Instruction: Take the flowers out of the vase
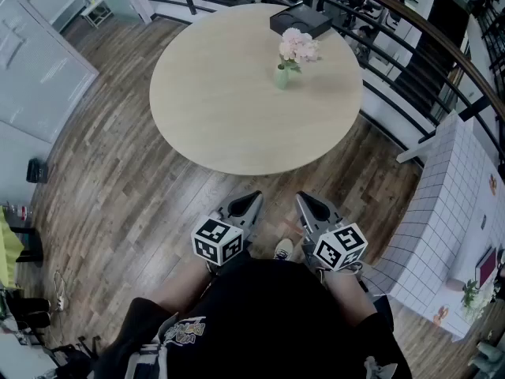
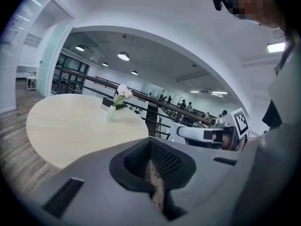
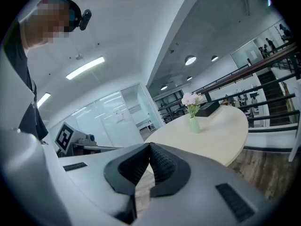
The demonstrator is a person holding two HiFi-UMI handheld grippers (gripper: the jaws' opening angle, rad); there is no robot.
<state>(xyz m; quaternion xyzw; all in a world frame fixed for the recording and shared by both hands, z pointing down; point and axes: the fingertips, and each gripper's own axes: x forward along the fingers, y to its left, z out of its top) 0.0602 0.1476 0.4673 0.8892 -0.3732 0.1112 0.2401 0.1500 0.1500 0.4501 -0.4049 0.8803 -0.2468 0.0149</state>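
Note:
A small pale green vase (image 1: 282,77) stands upright on the far right part of a round beige table (image 1: 221,109), with pale pink flowers (image 1: 300,46) in it. The vase (image 2: 111,113) and flowers (image 2: 124,92) show far off in the left gripper view, and the vase (image 3: 194,125) and flowers (image 3: 192,99) likewise in the right gripper view. My left gripper (image 1: 254,198) and right gripper (image 1: 302,199) hang side by side close to my body, short of the table's near edge, well away from the vase. Both are shut and hold nothing.
A black box (image 1: 301,22) lies on the table behind the vase. A dark railing (image 1: 410,77) curves round the far and right side. A white tiled counter (image 1: 450,227) stands at the right. Wooden floor (image 1: 126,204) lies between me and the table.

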